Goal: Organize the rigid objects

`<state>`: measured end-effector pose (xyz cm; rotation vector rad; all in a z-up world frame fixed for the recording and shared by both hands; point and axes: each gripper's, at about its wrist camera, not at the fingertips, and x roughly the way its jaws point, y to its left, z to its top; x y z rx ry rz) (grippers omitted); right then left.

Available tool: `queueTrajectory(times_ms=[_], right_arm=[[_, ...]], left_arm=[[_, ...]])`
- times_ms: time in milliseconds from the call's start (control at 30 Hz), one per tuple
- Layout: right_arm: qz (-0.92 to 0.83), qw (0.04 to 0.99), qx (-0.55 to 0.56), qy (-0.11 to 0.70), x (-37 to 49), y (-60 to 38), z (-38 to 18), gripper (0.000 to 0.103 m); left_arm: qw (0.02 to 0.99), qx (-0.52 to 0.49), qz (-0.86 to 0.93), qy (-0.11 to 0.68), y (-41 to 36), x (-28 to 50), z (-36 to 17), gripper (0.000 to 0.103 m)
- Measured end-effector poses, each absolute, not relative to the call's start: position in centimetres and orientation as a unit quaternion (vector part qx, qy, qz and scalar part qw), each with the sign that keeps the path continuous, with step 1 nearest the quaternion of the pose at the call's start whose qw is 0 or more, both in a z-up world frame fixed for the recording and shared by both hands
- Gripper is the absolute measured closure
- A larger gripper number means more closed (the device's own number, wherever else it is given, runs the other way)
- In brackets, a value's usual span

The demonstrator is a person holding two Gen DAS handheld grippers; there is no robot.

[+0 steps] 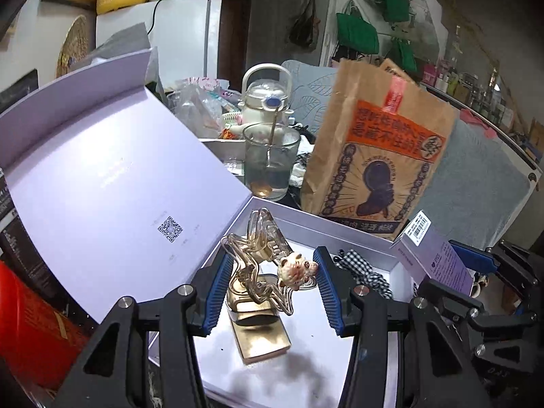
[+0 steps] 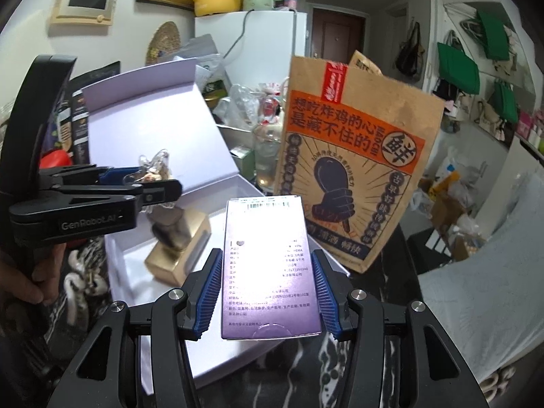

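Both tools are loaded and poised over the open lavender box [image 1: 343,227], so the step in hand looks like the carry-and-place stage of the tidying.

The left tool [image 1: 270,284] grips a clear hair claw clip [image 1: 258,265] with a small bear charm at its end. The left blue pad presses its wavy frame and the right pad sits against the charm. The clip hangs above the box floor, over a gold block [image 1: 261,335] that already lies inside, near the box's left side. A black-and-white checked fabric piece [image 1: 365,272] rests further right in the box.

The right tool [image 2: 268,290] is closed on a small purple carton [image 2: 268,265], pads pressed to its long sides, printed face up and barcode end pointing far. The carton hangs over the box's right near corner, with a brown paper bag [image 2: 360,170] standing just beyond on the counter [image 2: 384,285]. The lid [image 1: 102,176] stands open at the far left.

The next move probably calls for lowering the clip into a bare patch of floor beside the gold block rather than on top of it, then opening the left tool. The carton likely needs the free strip along the right wall, which means clearing the checked fabric, or laying the carton flat beside it, and keeping the two tools from crowding each other.
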<state>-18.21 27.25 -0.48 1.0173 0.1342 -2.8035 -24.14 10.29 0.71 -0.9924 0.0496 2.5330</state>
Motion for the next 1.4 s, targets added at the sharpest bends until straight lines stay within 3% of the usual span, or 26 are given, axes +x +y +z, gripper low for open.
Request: queueTrajectory(times_ms=[533, 1400], right_arm=[[-0.922, 0.065, 0.381, 0.023, -21.2, 28.3, -4.0, 0.052], [-0.903, 0.044, 0.423, 0.061, -24.0, 27.0, -8.0, 0.052]], left_arm=[[0.176, -0.395, 0.901, 0.032, 10.3, -25.4, -1.6, 0.055], [0.154, -0.378, 0.910, 0.069, 11.5, -25.5, -2.2, 0.053]])
